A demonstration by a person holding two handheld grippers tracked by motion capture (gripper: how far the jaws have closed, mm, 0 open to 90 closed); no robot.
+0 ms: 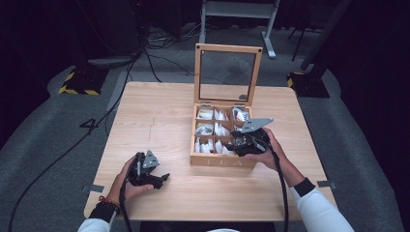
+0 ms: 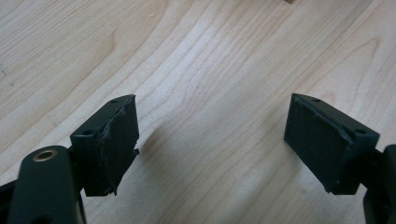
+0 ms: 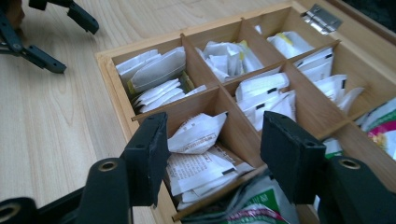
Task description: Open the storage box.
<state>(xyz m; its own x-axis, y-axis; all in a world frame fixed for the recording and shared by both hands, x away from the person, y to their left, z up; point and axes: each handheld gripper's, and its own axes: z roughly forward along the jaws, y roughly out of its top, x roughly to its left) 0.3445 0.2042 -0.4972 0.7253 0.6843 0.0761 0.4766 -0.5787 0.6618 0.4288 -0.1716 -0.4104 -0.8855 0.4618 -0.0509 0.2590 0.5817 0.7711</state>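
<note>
- Our right tool [image 1: 237, 144] hangs over the near right part of the wooden tea box [image 1: 222, 161], held in our right hand [image 1: 263, 153]
- Right gripper view: its jaws stand apart above the near compartments, nothing pinched between the pads; a white tea bag [image 3: 198, 133] sits in the compartment just below and between them, not touched as far as we can tell
- More white sachets [image 3: 156, 77] fill the compartment on the far side of the divider, and further packets [image 3: 229, 58] lie in the cells beyond; a green and pink packet [image 3: 254, 212] shows at the bottom edge, close under the jaws
- The tea box stands on the desk [image 1: 154, 121] right of centre, its glass-paned lid [image 1: 226, 72] open and standing upright at the far side; a metal hinge [image 3: 321, 17] shows at the back wall
- Our left tool [image 1: 162, 179] sits low over the near left part of the desk, well apart from the box, held in our left hand [image 1: 126, 186]
- Left gripper view: jaws apart, bare wood grain between the pads [image 2: 116, 144], nothing held; we cannot tell whether the pads touch the desk
- Right gripper view also catches the left tool's jaws at the top left corner, over the desk beside the box
- Cables trail from both tools back toward us
</note>
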